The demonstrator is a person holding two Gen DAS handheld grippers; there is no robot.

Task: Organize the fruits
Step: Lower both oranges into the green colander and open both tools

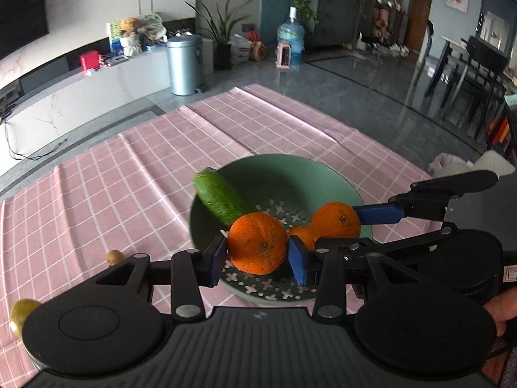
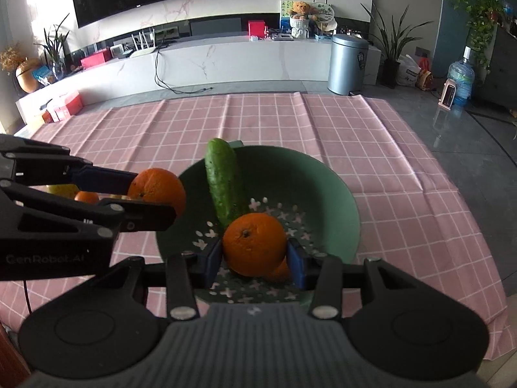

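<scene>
In the left wrist view, the left gripper (image 1: 257, 252) held an orange (image 1: 257, 243) squarely between its two blue fingers (image 1: 217, 260), one pad against each side of the fruit, the stem dimple facing the camera. The fruit hung above the near rim of the green bowl (image 1: 290, 174), over its perforated floor. Just beyond and to the right, the right gripper (image 1: 339, 223) reached in from the right edge with a second orange (image 1: 336, 220) clamped at its tip, and a third orange (image 1: 303, 234) lay low in the bowl between the two held ones. In the right wrist view the right gripper's fingers (image 2: 295, 266) pressed on both sides of that second orange (image 2: 254, 244), which sat centred between them over the near part of the bowl (image 2: 307, 177); the third orange (image 2: 280, 271) peeked out beneath it. Farther in, a cucumber (image 2: 224, 182) leaned on the bowl's far-left wall, its upper end sticking over the rim. At the left of this view the left gripper (image 2: 155, 194) carried its orange (image 2: 158, 190) just outside the bowl's left rim, with a yellowish fruit (image 2: 63, 190) and a small orange fruit (image 2: 86, 197) glimpsed behind its linkage. The bowl stood near the middle of the counter, on a pink checked cloth (image 2: 371, 135), and two yellow-green fruits (image 1: 22, 315) lay toward the counter's near-left edge in the left wrist view.
</scene>
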